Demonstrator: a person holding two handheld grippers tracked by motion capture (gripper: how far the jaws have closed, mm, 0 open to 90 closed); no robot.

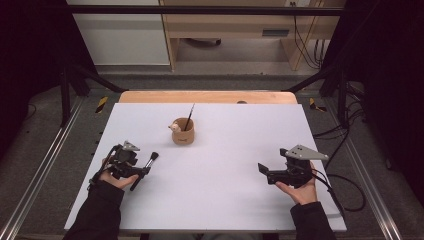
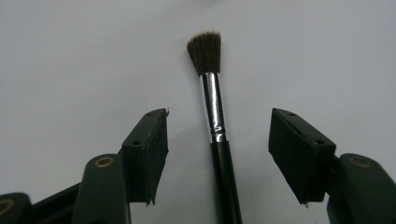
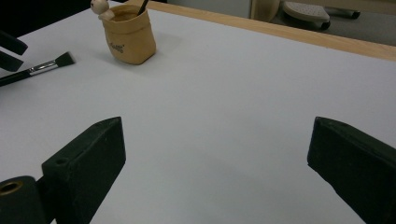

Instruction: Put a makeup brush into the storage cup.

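On the left side of the white desk (image 1: 225, 165), my left hand-held gripper (image 1: 142, 172) sits over a makeup brush (image 2: 215, 116); its jaws are spread apart with the brush between them, and neither pad touches the handle; the brush lies flat on the desk, dark bristles pointing away from me and a shiny silver ferrule ahead of a black handle; from above, the brush (image 1: 145, 170) slants toward a tan cup (image 1: 183, 134) that stands farther back near the middle of the desk; a thin dark stick leans out of that cup, and a small pale figure sits on its rim; my right hand-held gripper (image 1: 263, 170) rests well apart on the right side, jaws spread wide with only bare desk between them; through its own camera I see the cup (image 3: 129, 35) and the brush (image 3: 42, 69) off to the left.
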